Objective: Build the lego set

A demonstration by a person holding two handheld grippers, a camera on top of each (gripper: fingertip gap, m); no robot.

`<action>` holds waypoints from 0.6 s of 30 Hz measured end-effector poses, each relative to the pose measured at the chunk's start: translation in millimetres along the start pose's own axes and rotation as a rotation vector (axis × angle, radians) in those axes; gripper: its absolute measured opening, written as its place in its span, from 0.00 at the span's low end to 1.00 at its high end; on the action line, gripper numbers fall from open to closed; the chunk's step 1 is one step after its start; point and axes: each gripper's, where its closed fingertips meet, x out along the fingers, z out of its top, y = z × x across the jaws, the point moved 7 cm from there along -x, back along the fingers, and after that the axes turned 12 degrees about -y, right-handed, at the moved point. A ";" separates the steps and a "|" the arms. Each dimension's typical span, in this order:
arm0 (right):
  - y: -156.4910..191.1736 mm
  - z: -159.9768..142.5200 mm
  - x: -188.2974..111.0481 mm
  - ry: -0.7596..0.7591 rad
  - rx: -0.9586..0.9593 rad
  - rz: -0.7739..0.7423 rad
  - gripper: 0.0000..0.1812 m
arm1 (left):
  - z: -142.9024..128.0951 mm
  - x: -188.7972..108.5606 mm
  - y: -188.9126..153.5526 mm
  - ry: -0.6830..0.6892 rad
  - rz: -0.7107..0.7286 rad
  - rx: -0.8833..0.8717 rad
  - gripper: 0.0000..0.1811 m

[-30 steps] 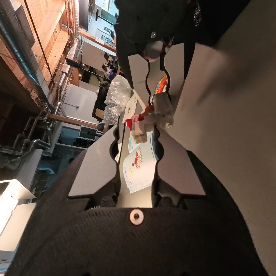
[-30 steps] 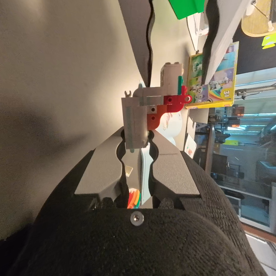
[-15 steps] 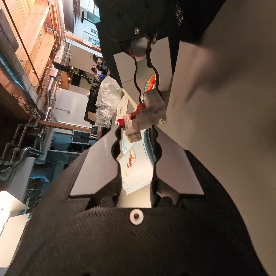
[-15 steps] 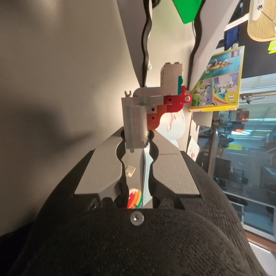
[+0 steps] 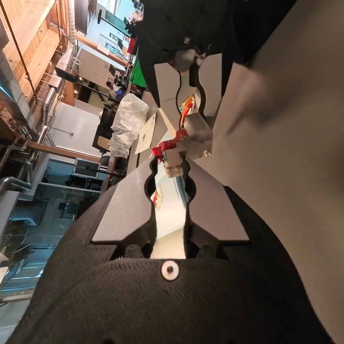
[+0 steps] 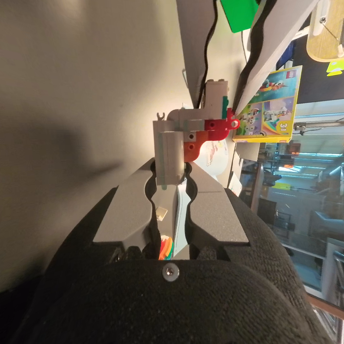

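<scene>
So the lego build (image 6: 178,141) is partway there: grey body with red and orange bits on, held up off the bench (image 6: 74,74). My right gripper (image 6: 170,167) is clamped on its grey end, my left gripper (image 5: 170,163) spread around the studded end, not pinching yet; loose pieces (image 6: 161,214) left

The left gripper (image 5: 168,163) now has its tips either side of the white stud end of the lego model (image 5: 183,147), which sits closer, while the yellow box (image 6: 266,109) slides clear at right.
</scene>
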 end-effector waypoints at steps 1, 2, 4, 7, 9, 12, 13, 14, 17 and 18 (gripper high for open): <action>0.0 -0.1 0.0 -0.002 0.004 0.000 0.14 | -0.1 0.2 0.6 0.004 0.000 -0.009 0.14; -0.2 -0.2 0.0 -0.005 0.008 -0.001 0.14 | -0.1 0.2 1.4 0.007 0.000 -0.018 0.13; -0.9 -0.1 -0.4 -0.015 0.016 -0.006 0.14 | 0.2 -0.2 3.0 0.007 0.001 -0.035 0.13; -1.2 0.6 -0.8 -0.018 0.014 -0.009 0.14 | 0.7 -0.9 3.6 0.003 -0.001 -0.019 0.13; -0.2 0.6 -0.4 -0.009 0.006 -0.003 0.14 | 0.6 -0.4 2.1 0.014 -0.005 0.021 0.13; 2.6 0.9 2.1 0.001 0.006 0.016 0.14 | -1.1 0.3 0.9 0.056 -0.028 0.045 0.13; 2.9 1.5 2.5 0.000 0.009 0.020 0.14 | -1.7 -0.1 0.9 0.067 -0.033 0.059 0.13; 3.2 2.1 2.8 -0.001 0.008 0.020 0.14 | -1.8 -0.5 0.8 0.076 -0.038 0.073 0.13; 2.3 2.9 3.6 -0.001 0.014 0.011 0.14 | -1.1 -1.1 1.6 0.102 -0.031 0.099 0.12; 1.8 2.8 3.7 -0.003 0.022 0.007 0.14 | -1.1 -1.0 2.2 0.105 -0.027 0.091 0.12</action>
